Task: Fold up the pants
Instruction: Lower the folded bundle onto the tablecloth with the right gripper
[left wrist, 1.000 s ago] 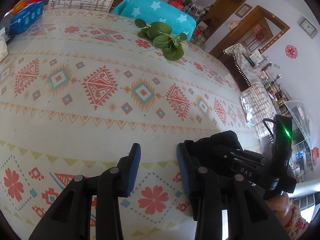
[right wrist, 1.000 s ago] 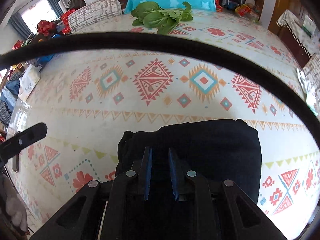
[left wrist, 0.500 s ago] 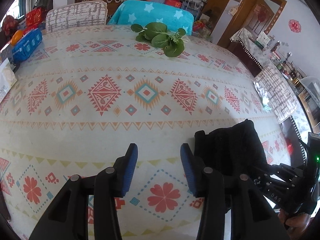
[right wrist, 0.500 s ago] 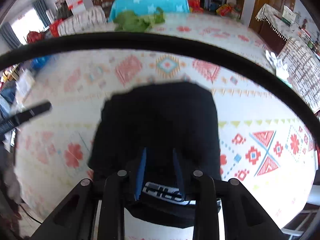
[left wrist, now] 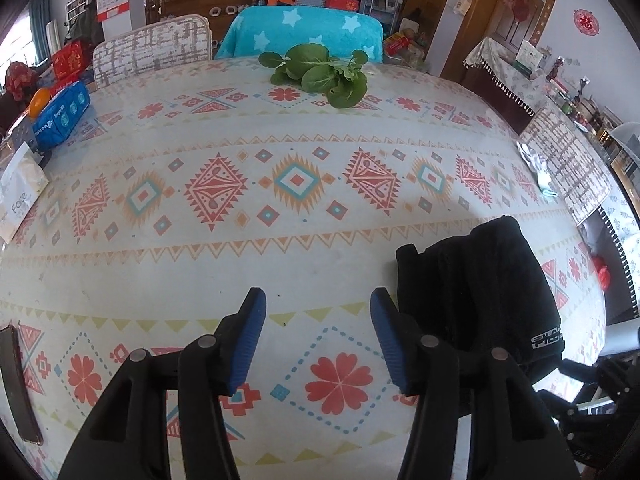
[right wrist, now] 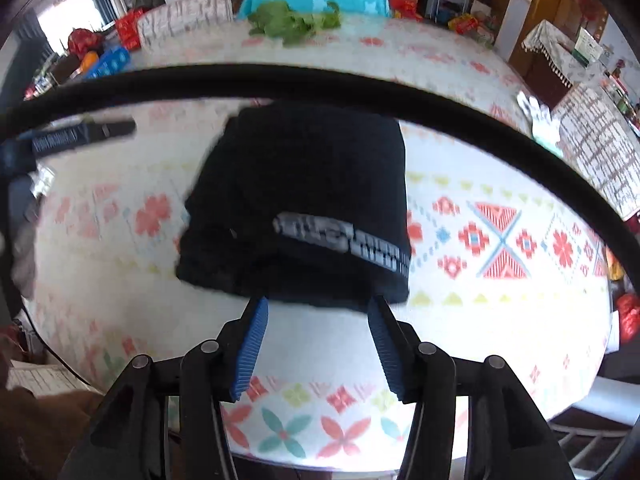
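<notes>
Pants (right wrist: 298, 204) lie on the bench (left wrist: 280, 256) as a compact black bundle near the front edge, logo band uppermost. Right gripper (right wrist: 316, 330): jaws spread wide, holding nothing, tips just short of the bundle's near edge. Left gripper (left wrist: 316, 336): jaws likewise wide and empty, over bare cloth beside the bundle's left side. Judgement: folding appears finished or at its last step, both grippers clear of the fabric. The next move calls only for a check that edges sit square, or a light press to flatten.
</notes>
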`<state>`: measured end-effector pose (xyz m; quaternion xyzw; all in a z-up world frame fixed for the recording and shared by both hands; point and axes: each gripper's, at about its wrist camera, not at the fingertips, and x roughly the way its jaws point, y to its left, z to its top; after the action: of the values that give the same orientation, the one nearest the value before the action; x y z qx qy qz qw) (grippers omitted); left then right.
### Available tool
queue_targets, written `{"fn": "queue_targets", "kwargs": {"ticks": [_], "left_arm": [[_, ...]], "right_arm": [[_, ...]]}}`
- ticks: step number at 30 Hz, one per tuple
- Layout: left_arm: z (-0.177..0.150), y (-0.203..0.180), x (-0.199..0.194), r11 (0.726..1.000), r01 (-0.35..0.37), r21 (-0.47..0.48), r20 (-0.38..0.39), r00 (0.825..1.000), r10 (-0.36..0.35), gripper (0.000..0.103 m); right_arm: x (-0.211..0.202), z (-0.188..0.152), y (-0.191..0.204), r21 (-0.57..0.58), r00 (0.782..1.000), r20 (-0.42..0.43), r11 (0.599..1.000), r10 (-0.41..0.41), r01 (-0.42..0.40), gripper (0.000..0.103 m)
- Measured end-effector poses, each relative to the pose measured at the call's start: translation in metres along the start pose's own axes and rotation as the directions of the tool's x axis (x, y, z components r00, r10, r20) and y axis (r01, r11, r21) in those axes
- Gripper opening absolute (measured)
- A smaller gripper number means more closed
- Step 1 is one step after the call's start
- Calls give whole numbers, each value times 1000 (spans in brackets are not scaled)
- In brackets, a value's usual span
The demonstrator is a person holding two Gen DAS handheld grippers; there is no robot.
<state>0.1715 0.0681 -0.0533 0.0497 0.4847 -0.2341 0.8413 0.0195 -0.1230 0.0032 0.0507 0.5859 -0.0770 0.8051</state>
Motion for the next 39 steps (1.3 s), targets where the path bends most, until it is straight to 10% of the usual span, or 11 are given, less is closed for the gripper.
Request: {"fn": "queue_targets", "kwargs": {"ticks": [30,39], "left_arm": [[-2,12,-3,999,5,-35,-18,1000,-5,54],[-5,17,-4,997,26,-68,-16,1000,-27,54]], "right_arm": [[88,85,22,152,991,-94,983,-91,104,76],[18,51,5,290,990,55,951,-132,111,74]]}}
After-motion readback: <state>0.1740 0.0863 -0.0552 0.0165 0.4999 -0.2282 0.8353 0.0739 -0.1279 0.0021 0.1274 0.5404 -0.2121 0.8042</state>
